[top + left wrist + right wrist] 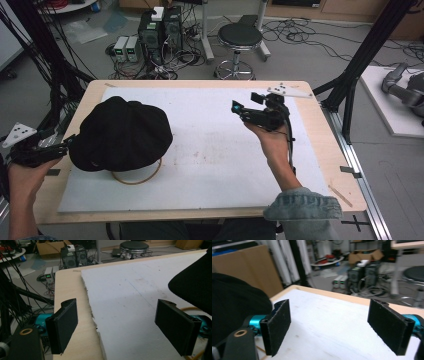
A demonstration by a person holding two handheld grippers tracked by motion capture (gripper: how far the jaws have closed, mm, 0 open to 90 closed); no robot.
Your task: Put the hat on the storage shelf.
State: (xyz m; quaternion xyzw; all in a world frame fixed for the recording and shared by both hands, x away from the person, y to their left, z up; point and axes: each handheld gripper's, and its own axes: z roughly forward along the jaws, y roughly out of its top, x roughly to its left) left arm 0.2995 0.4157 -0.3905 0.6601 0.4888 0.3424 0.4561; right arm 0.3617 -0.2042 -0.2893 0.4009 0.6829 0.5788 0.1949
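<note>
Left gripper [64, 145]: at the table's left edge, held low, jaws spread wide apart with nothing between them. In the left gripper view [117, 325] the jaws frame bare white board and the wooden table edge; the black cap's brim hangs just above and beside the right-hand jaw.

Right gripper [239, 107]: raised over the right half of the board, held in the person's right hand [270, 137], pointing toward the cap. Jaws wide apart, empty; the right gripper view [329, 325] looks between them across the board.

Black cap [120, 134]: rests on the left part of the white foam board [225, 160], its left rim near the left gripper. A thin wooden ring [142, 177] lies flat on the board, partly under the cap's near edge.

Board lies on a wooden table [320, 145]. Beyond the far edge: a round black stool [240, 37] and computer towers [160, 30] among cables.
</note>
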